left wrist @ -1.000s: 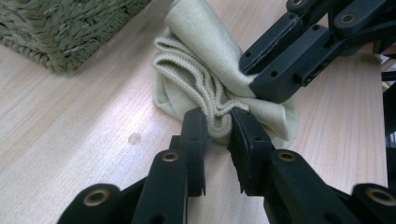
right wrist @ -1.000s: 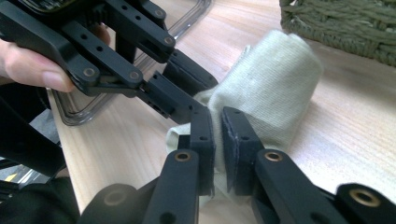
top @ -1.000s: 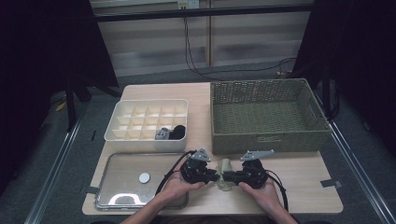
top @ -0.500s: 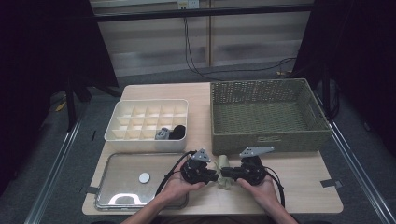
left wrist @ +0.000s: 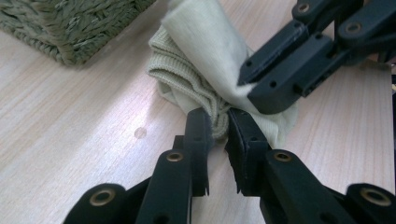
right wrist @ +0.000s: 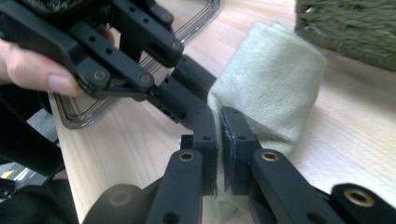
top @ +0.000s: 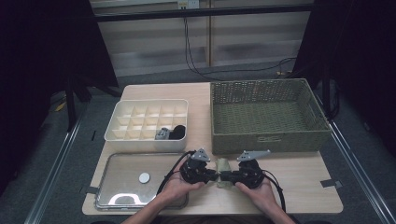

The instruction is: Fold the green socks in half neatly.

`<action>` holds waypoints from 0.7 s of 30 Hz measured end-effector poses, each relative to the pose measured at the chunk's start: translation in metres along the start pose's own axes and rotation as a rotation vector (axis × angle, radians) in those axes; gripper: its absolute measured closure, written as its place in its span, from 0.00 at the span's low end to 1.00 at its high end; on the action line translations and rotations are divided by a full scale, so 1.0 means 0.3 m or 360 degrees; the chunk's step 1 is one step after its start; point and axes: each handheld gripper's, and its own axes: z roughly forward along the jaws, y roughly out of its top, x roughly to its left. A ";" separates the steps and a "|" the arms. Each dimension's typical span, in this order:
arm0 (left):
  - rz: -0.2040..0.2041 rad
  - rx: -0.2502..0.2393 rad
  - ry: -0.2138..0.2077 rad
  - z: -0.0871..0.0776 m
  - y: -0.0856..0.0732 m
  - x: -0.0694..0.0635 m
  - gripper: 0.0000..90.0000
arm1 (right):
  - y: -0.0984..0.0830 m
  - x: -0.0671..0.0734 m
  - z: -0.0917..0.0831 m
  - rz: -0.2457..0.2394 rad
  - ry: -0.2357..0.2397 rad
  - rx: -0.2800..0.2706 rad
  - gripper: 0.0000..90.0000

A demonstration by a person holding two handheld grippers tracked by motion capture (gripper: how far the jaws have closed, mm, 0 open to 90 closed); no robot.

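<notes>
Black drapes swallow the room on both sides, and little beyond a pale slatted wall and hanging cables can be made out. The wooden bench (top: 299,177) carries a woven basket (top: 266,114), a white divided box (top: 147,119) whose dark contents are too small to identify, and a clear tray (top: 121,179) with a small disc (top: 144,177). Just before the basket, near the bench's front edge, lies a pale green sock (top: 222,166), partly hidden by both tools. The left hand-held gripper (left wrist: 219,123) pinches its ribbed edge between nearly closed jaws; the right hand-held gripper (right wrist: 218,122) clamps the cloth too, jaws almost together.
</notes>
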 end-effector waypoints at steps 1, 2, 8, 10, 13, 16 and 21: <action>0.0003 0.0020 0.0005 -0.005 0.001 0.003 0.86 | 0.000 0.000 0.000 0.0000 0.0000 0.0000 0.95; -0.0022 -0.0005 -0.0005 -0.014 -0.001 0.008 0.84 | -0.002 0.002 0.003 0.0007 0.0003 0.0003 0.95; -0.0059 -0.0143 -0.0054 -0.084 0.027 0.034 0.75 | -0.005 -0.005 0.003 0.0008 0.0020 0.0001 0.95; -0.0054 -0.0160 -0.0050 -0.090 0.047 0.036 0.71 | -0.006 -0.005 0.002 0.0007 0.0021 0.0000 0.95; -0.0047 -0.0192 -0.0078 -0.086 0.065 0.041 0.67 | -0.007 -0.004 0.002 0.0006 0.0022 -0.0001 0.95; -0.0047 -0.0162 -0.0095 -0.054 0.088 0.047 0.64 | -0.007 0.000 0.002 -0.0006 0.0018 0.0008 0.95; -0.0028 -0.0134 -0.0012 -0.012 0.110 0.062 0.53 | -0.006 -0.003 -0.001 -0.0009 0.0042 0.0031 0.95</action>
